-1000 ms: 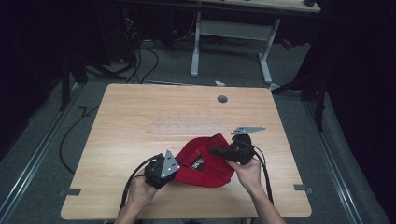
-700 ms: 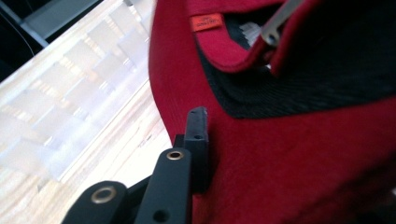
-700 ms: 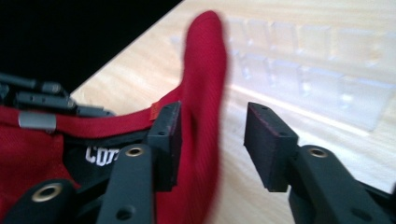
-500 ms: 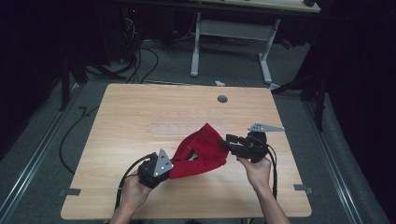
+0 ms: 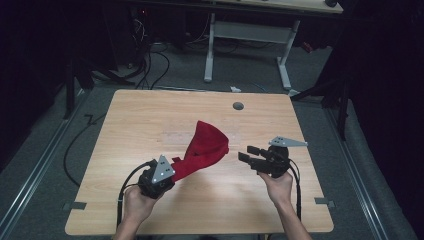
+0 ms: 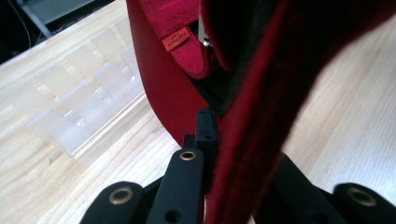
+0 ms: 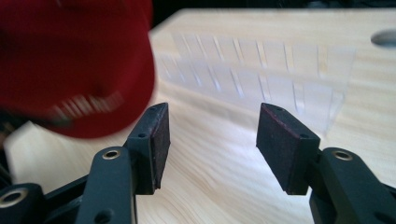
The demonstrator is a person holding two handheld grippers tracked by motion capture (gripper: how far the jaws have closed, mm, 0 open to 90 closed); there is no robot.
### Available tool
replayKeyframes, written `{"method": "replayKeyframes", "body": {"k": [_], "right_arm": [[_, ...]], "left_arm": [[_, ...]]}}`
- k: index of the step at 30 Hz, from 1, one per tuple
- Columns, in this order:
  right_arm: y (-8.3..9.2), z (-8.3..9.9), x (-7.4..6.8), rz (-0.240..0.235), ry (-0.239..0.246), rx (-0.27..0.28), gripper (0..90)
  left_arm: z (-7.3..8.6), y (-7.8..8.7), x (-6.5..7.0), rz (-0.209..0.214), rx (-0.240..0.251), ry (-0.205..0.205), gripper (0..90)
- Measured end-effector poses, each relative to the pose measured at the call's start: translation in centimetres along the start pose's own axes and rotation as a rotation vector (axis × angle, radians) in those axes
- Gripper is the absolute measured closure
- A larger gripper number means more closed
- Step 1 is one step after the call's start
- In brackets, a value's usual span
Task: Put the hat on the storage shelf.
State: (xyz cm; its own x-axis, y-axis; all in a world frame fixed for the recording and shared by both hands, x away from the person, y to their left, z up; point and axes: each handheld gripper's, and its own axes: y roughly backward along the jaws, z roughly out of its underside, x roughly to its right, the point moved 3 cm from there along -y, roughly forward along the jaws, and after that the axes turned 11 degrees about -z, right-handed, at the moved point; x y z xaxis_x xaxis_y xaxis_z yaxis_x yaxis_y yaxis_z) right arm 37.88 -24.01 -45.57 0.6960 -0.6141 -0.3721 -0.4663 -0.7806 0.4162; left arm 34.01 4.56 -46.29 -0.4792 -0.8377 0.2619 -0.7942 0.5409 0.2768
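A red cap [image 5: 207, 145] hangs over the middle of the wooden table [image 5: 150, 115], tilted up and to the right from my left gripper [image 5: 173, 167]. That gripper is shut on the cap's edge. In the left gripper view the red fabric [image 6: 252, 121] is pinched between the black jaws of the left gripper [image 6: 219, 135], and an orange label [image 6: 176, 38] shows inside the cap. My right gripper [image 5: 245, 154] is just right of the cap, apart from it. Its jaws have just been opening, and the right gripper [image 7: 212, 140] holds nothing; the cap [image 7: 70, 60] is blurred at upper left.
A clear ribbed plastic strip [image 7: 261, 70] lies flat across the table's middle, also in the left gripper view [image 6: 79, 93]. A round cable hole [image 5: 238, 106] is near the far edge. Beyond the table stand a desk frame [image 5: 250, 35] and floor cables [image 5: 150, 55].
The right gripper let go of the cap, opened and drew away to the right. The left gripper pulled the cap up and left; the cap now hangs stretched from it.
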Motion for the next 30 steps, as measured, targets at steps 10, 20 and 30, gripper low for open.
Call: {"method": "replayKeyframes", "body": {"k": [10, 20, 30], "right_arm": [[-1.2, 4.5, 2.8, 0.116, -0.035, -0.080, 42.4], [-0.8, 7.1, 5.5, 0.347, -0.018, -0.141, 37.9], [-0.4, 8.4, 6.5, 0.434, 0.005, -0.191, 31.6]], "left_arm": [[-1.1, 0.3, -1.8, -0.024, 0.024, 0.117, 85.2], [-2.1, 0.2, -3.3, -0.044, 0.049, 0.202, 85.1], [-2.9, 0.1, -4.5, -0.064, 0.063, 0.259, 84.9]]}}
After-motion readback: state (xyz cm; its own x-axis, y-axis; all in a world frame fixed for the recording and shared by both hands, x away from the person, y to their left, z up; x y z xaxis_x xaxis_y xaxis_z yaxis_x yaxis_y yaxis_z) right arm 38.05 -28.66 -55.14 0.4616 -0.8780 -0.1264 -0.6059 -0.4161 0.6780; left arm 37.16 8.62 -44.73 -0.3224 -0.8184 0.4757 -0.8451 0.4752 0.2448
